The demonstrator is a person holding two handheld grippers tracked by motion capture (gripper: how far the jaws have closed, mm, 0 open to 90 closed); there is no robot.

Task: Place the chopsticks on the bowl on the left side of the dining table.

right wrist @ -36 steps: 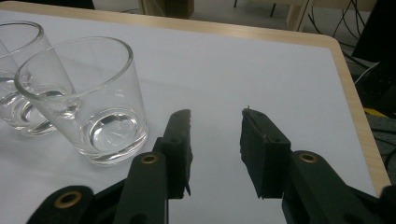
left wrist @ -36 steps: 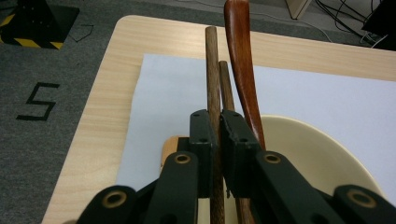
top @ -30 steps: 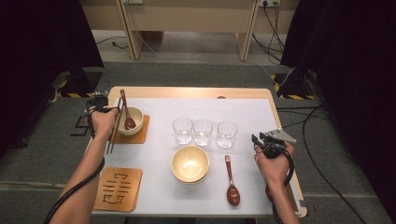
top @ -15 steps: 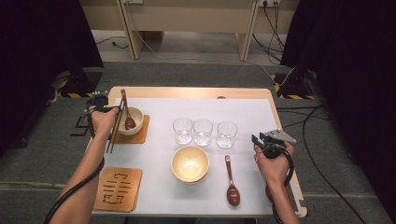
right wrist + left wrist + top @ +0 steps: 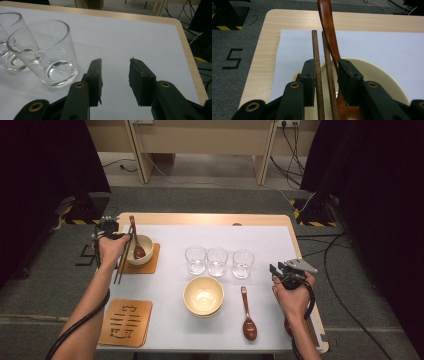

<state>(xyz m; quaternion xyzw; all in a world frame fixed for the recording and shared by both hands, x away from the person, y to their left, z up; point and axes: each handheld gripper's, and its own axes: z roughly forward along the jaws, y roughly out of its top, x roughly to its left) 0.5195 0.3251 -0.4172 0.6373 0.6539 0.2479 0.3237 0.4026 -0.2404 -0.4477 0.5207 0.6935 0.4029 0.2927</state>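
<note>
Fingers (image 5: 312, 82) of left gripper (image 5: 325, 75), black, blocky: just opening, loose around round wooden chopsticks (image 5: 318, 75); glossy spoon (image 5: 329, 35) alongside. Right gripper (image 5: 115, 75) open, empty.

- Three clear glasses (image 5: 217, 261) stand in a row mid-table.
- A larger cream bowl (image 5: 203, 295) sits nearer, just below them.
- A brown spoon (image 5: 248, 314) lies right of it.
- A wooden coaster (image 5: 125, 322) lies near left.

High view overhead, table (image 5: 260, 245); gripper views close, low, sharing it
</note>
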